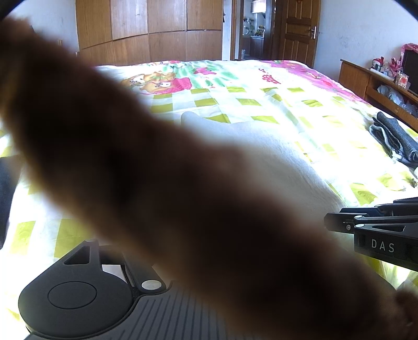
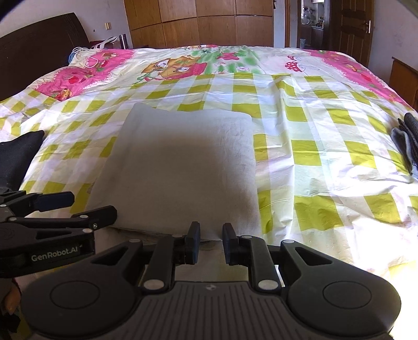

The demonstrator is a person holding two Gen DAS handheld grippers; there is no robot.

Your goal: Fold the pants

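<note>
The right claw (image 2: pixel 211 244) hangs parted and empty over the folded pale pants (image 2: pixel 183 167) at the bed's (image 2: pixel 326 162) near edge; the left claw's (image 2: pixel 81 211) state I cannot tell, perhaps closed.

A pair of pale grey pants (image 2: pixel 183 167), folded into a neat rectangle, lies flat on a bed (image 2: pixel 326 146) spread with a yellow-green checked cover bordered in pink cartoon prints. The right gripper (image 2: pixel 211 244) hovers at the near edge of the fold, its two black fingers parted with a clear gap between them and nothing held. The left gripper (image 2: pixel 86 209) reaches in from the left, its fingers just beside the fold's near corner. Dark grey folded clothing (image 2: pixel 407 141) sits at the bed's right edge, well apart. Wooden wardrobes (image 2: pixel 209 23) line the far wall.
</note>
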